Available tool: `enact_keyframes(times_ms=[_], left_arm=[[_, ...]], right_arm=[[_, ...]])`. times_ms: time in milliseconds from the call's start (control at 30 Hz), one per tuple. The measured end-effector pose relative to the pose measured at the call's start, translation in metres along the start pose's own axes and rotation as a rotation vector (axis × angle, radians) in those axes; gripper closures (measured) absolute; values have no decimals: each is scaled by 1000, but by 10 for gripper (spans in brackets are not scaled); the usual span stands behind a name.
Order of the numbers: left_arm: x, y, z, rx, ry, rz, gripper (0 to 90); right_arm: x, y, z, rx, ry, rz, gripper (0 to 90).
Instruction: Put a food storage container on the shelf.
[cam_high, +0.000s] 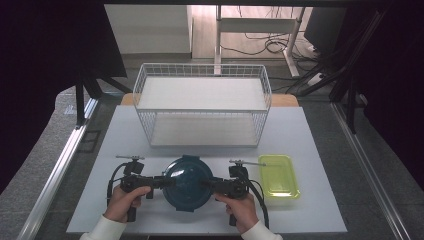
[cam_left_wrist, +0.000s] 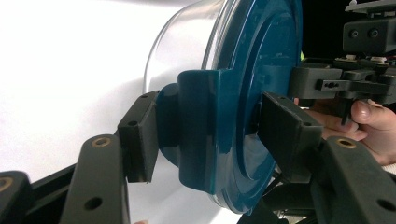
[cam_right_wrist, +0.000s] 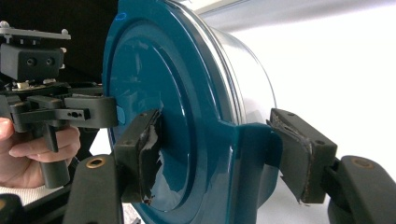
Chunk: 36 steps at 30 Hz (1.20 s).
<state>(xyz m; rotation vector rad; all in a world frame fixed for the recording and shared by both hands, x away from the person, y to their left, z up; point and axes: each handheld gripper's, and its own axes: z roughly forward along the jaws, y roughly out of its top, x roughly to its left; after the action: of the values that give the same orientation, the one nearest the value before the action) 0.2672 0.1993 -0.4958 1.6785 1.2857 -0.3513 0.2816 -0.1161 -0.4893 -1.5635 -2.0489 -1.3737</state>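
Note:
A round container with a dark teal lid and a clear body sits near the table's front edge, between my two grippers. My left gripper is shut on the clip at its left edge. In the left gripper view, one pad presses the clip's outer flap and the other presses the lid top of the container, so the left gripper pinches the rim. My right gripper is shut the same way on the opposite clip. The right gripper view shows the right gripper clamping the rim of the container.
A yellow-green rectangular box lies on the table just right of the right hand. A white wire basket with two levels stands at the back of the white table. Table legs and cables lie on the floor beyond.

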Motion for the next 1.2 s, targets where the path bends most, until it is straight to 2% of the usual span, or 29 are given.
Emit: enact_keyframes(times_ms=[167,333,800,1000,1200], left_arm=[[-4,2,0,-3,4,1,412],[-5,5,2,-2,-2,0,409],[-21,29,-1,-11,-18,51,410],[-28,40,-9,-28,-38,63,411],[-35,51,-22,-67,-41,79,412]], right_arm=[[1,3,-3,3,5,-3,354],[3,7,-6,9,-10,-18,353],[12,23,-23,-35,-24,-28,354],[25,35,-31,-58,-39,-65,353],[40,52,-36,-72,-40,-99,353]])
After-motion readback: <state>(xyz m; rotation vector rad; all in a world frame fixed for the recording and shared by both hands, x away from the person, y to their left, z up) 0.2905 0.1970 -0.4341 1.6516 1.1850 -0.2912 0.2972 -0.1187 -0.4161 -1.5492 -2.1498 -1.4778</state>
